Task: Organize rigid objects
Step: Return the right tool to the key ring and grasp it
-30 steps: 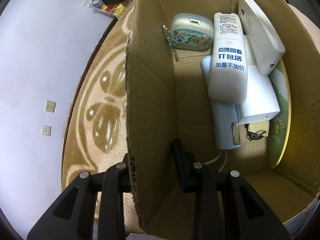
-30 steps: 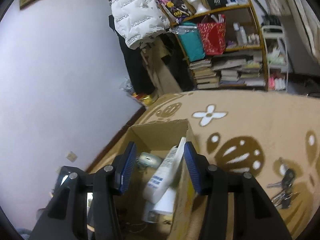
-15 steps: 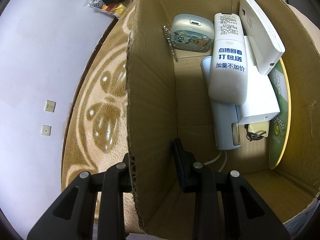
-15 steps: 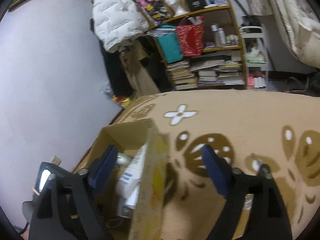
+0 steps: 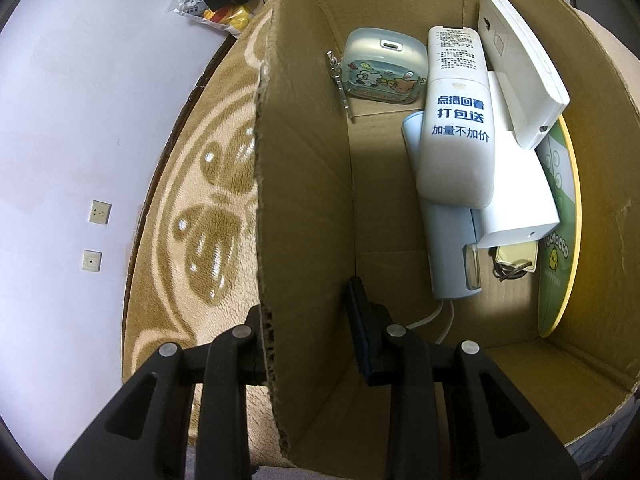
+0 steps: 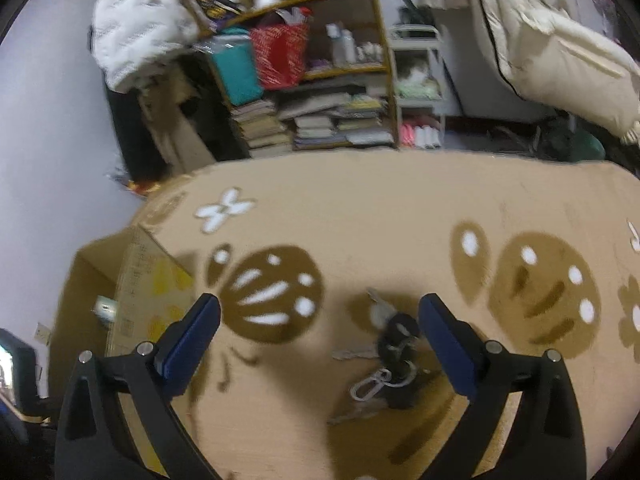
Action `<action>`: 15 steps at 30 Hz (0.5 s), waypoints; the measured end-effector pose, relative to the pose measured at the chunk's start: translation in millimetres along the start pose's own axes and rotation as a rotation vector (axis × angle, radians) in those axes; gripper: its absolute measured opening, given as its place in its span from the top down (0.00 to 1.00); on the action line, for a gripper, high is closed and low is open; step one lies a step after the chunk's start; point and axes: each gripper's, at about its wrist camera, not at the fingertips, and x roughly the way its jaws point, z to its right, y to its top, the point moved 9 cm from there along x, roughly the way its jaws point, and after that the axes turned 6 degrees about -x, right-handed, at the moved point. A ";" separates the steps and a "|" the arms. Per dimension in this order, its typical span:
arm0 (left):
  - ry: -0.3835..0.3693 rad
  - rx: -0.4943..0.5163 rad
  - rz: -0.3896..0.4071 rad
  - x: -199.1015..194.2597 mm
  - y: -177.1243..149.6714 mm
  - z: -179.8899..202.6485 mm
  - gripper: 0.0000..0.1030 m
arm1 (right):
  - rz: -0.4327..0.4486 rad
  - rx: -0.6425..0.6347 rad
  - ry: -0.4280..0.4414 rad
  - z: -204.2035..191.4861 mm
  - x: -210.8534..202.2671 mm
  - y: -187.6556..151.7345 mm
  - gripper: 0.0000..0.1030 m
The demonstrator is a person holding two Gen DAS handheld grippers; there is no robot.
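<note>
Cardboard box (image 5: 592, 128) is already fairly loaded in the left wrist view: a smooth white plastic remote with blue print (image 5: 456, 120), a pale rounded case with a cartoon (image 5: 382, 68), a flat white slab (image 5: 520, 68) and a round green disc (image 5: 558, 236) leaning on the wall, while the left claw (image 5: 308, 320) is pinching the box's corrugated side wall. Right wrist view is blurry, but a metal bunch of keys (image 6: 386, 352) lies out on the fuzzy tan rug (image 6: 400, 208), apart from the box, with the right claw (image 6: 320, 340) spread wide over it, so I'd guess that's what's left.

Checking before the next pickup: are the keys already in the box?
No, the keys lie on the rug between the open right gripper's fingers, outside the box.
</note>
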 end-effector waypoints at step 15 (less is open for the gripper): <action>0.001 0.002 0.000 -0.2 -0.1 -0.6 0.72 | -0.128 0.156 -0.037 44.7 49.3 -33.8 0.00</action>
